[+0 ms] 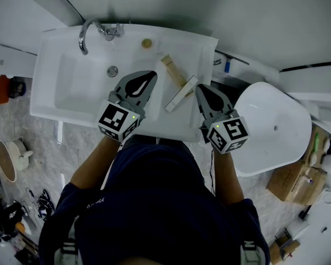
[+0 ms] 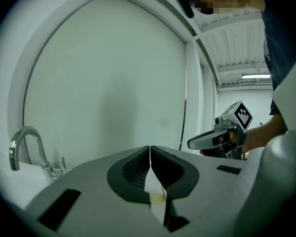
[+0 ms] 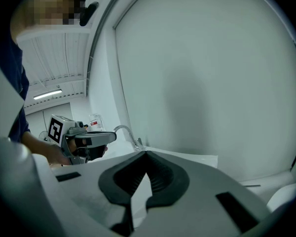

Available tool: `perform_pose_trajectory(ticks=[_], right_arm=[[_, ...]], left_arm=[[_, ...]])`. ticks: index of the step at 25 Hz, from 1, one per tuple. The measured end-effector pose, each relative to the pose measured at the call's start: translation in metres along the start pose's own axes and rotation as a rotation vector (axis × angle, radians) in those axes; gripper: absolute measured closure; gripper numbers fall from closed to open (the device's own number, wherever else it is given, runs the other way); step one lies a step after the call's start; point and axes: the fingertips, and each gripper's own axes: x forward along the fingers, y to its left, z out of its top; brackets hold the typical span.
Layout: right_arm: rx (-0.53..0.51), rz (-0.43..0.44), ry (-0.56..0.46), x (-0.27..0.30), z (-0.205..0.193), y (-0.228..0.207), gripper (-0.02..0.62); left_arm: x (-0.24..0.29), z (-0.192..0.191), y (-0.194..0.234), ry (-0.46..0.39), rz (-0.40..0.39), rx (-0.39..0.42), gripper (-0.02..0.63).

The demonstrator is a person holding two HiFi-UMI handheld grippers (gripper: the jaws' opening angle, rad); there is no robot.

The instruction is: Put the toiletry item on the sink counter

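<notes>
Toiletry box (image 1: pixel 181 94), perhaps toothpaste, on sink counter (image 1: pixel 168 121) in head view, gripper views: left claw (image 2: pixel 149 148), right claw (image 3: pixel 146 153) clenched

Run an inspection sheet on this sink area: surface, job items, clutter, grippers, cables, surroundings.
surface: white sink counter with basin, faucet and drain.
job's things: long white box and tan stick-like item lie on the counter, right of the basin.
clutter: small round tan thing behind the basin.
grippers: left gripper shut, empty; right gripper shut, empty; both over the counter's front.
cables: a thin cord seems to hang below the right gripper.
surroundings: toilet with lid down at right; cardboard box and loose items on the floor.
</notes>
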Motion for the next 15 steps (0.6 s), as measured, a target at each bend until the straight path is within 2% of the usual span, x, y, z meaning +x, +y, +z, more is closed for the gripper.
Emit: perform_pose_trajectory(ticks=[5, 15], right_arm=[[0.002, 0.003, 0.004, -0.003, -0.002, -0.006, 0.591], [-0.001, 0.016, 0.01, -0.005, -0.002, -0.017, 0.591]], left_arm=[[0.006, 0.001, -0.005, -0.007, 0.004, -0.009, 0.571], [0.016, -0.006, -0.012, 0.032, 0.009, -0.007, 0.571]])
